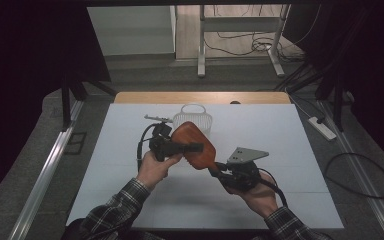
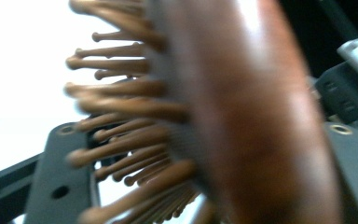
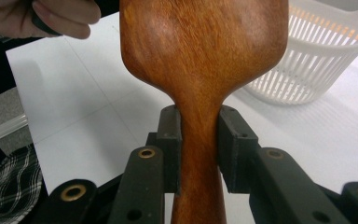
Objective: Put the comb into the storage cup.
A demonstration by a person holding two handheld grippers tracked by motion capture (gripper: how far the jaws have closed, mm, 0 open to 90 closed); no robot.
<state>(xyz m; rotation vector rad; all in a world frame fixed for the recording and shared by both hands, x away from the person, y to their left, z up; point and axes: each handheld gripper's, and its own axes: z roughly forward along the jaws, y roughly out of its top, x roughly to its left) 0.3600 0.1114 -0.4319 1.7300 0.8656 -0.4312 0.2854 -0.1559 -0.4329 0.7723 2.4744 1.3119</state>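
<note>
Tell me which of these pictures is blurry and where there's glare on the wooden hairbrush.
Left gripper view: the reddish-brown wooden paddle hairbrush sits too close, so its back and wooden bristle pins are soft, with a pale sheen near the top. Right gripper view: sharp wood grain, a mild highlight on the head, the white slatted plastic basket crisp. High view: dim, dark surroundings, bright white table.

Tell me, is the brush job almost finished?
Partway, I think. Done: the wooden hairbrush is up off the table. In hand: the right gripper clamps its handle, and the left gripper reaches across its head. Left, probably: putting it into the white basket behind.
</note>
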